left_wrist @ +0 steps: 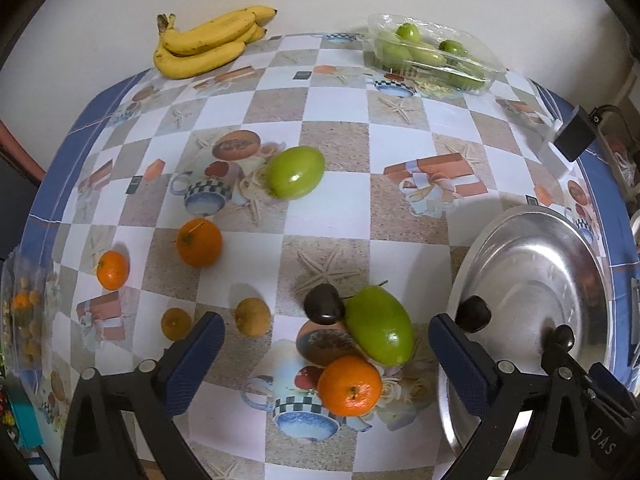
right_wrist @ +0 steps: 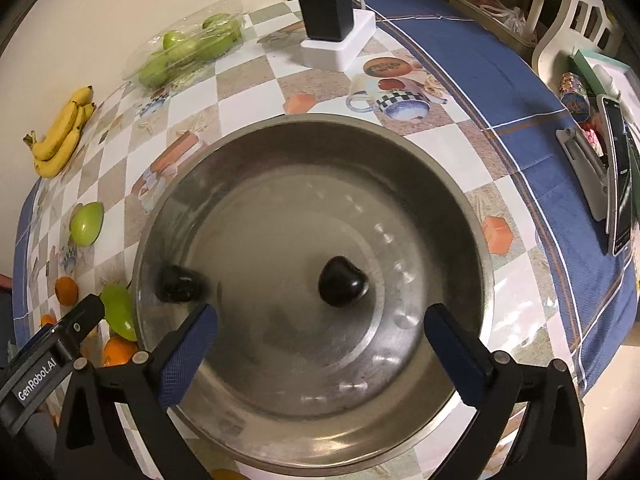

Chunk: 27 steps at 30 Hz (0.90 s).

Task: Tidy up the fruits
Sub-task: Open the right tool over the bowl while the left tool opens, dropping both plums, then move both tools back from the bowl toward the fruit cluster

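My left gripper [left_wrist: 326, 346] is open and empty above the table, over a green mango [left_wrist: 380, 330], an orange [left_wrist: 349, 386] and a dark plum [left_wrist: 323, 304]. A second green mango [left_wrist: 295, 173], two more oranges [left_wrist: 199, 242] [left_wrist: 112, 269] and two small brown fruits [left_wrist: 253, 317] [left_wrist: 175, 323] lie further left. My right gripper [right_wrist: 320, 334] is open and empty over a steel bowl [right_wrist: 472, 240], which holds one dark plum [right_wrist: 342, 281]; its reflection shows on the bowl's left wall. The bowl [left_wrist: 472, 264] also shows in the left wrist view.
A banana bunch [left_wrist: 208, 42] and a clear box of green fruit [left_wrist: 434, 54] sit at the table's far edge. A black charger on a white block [right_wrist: 334, 20] stands behind the bowl. A phone on a stand [right_wrist: 618, 176] is at the right. A clear packet [left_wrist: 24, 312] lies at the left edge.
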Each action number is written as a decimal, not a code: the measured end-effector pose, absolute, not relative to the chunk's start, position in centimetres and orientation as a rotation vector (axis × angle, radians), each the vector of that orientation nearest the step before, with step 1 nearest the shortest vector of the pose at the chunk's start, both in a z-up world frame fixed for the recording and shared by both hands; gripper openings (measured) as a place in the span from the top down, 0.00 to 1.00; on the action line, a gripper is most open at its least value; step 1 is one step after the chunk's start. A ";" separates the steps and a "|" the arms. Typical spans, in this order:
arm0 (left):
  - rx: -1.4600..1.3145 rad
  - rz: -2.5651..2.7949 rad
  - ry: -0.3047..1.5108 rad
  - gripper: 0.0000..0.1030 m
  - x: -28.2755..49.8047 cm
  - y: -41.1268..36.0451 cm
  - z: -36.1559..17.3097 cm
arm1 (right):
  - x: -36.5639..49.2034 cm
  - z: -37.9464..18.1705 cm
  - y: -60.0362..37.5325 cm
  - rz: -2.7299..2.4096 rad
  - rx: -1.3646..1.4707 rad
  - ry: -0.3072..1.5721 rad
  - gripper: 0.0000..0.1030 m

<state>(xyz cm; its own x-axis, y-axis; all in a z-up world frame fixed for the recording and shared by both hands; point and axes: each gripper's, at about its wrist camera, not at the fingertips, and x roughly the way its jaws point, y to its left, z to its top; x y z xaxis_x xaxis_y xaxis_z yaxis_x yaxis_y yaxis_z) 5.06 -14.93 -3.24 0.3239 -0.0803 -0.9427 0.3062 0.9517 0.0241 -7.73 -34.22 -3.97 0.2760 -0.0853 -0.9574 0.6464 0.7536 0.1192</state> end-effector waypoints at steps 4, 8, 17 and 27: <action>0.217 -0.253 1.199 0.00 4.9 -14.2 -2.8 | -7.7 -3.6 -33.3 -0.513 0.532 1.197 0.00; 0.213 -0.248 1.187 0.00 4.7 -13.3 -2.5 | -7.5 -3.2 -32.3 -0.499 0.521 1.184 0.00; 0.162 -0.225 1.181 0.00 4.3 -10.2 -1.8 | -7.2 -2.7 -29.2 -0.453 0.482 1.169 0.00; 0.100 -0.198 1.164 0.00 4.0 -7.1 -0.8 | -7.1 -2.0 -27.1 -0.418 0.449 1.164 0.00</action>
<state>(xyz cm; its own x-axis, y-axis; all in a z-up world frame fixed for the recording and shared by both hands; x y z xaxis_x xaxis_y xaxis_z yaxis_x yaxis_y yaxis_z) 4.04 -7.13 -0.77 0.3805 -0.1029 -0.9190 0.2066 0.9781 -0.0240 -7.09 -27.06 -1.99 0.3394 -0.0819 -0.9371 0.5331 0.8375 0.1198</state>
